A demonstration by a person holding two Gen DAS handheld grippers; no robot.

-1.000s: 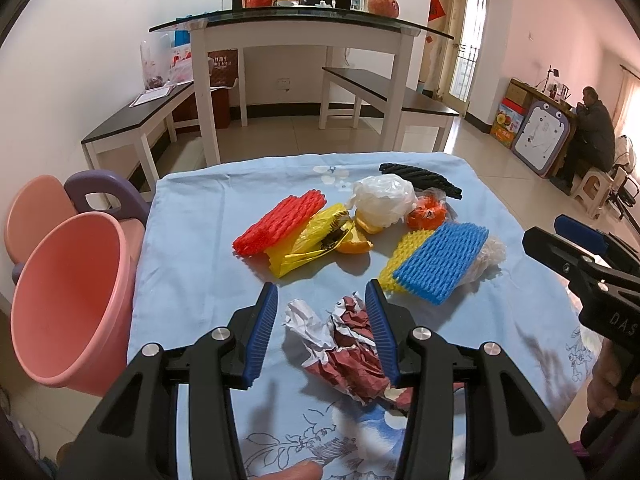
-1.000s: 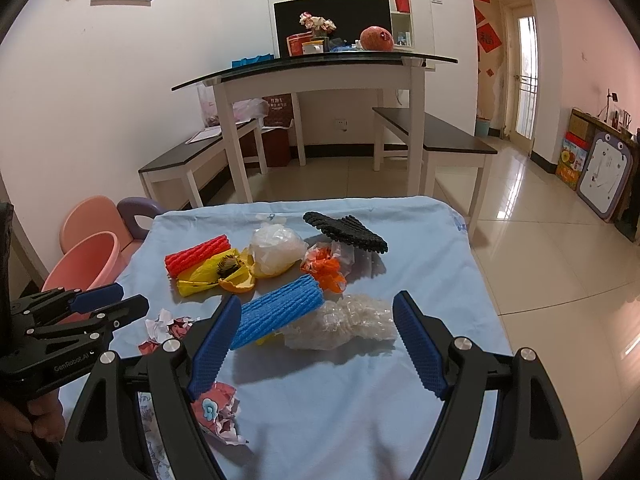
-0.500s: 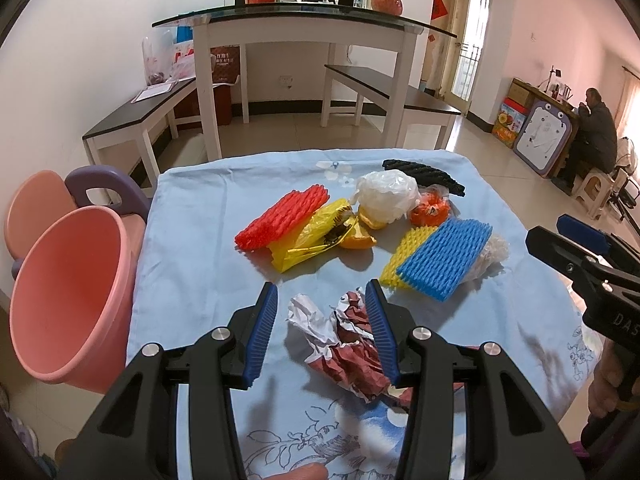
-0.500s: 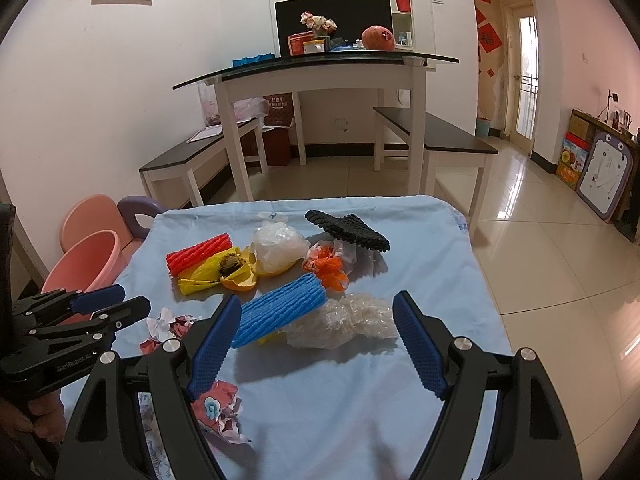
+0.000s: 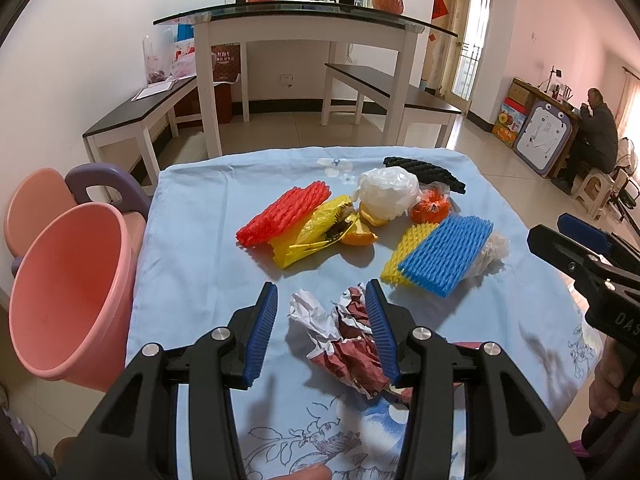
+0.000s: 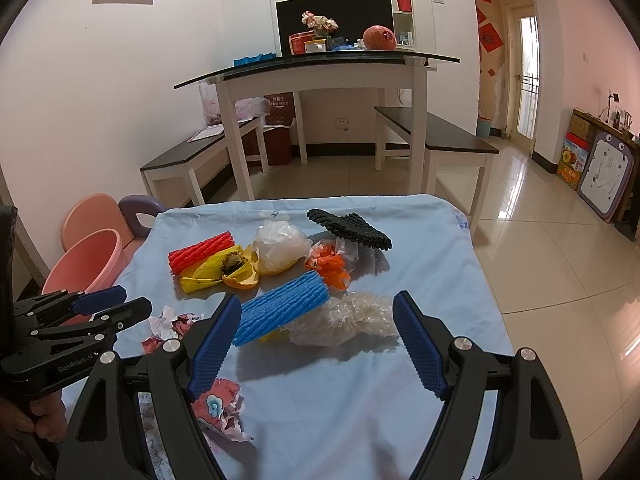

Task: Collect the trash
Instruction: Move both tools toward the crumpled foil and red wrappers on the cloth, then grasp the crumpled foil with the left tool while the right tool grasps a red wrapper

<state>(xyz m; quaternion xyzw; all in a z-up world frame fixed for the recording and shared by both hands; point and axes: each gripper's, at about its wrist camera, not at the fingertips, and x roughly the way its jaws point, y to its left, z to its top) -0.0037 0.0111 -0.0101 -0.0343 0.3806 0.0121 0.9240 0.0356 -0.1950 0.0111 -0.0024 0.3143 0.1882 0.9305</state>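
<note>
Meanwhile the left gripper (image 5: pixel 322 330), half-open as before, has advanced over the crumpled wrapper (image 5: pixel 340 336).

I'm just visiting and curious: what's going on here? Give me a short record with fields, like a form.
Surface: table with light blue cloth
Trash: red foam net, yellow bag, white bag, blue foam net, black foam net, crumpled paper
Bin: pink bucket, beside the table's left edge
Left gripper: open, straddling the crumpled paper
Right gripper: open, holding nothing
</note>
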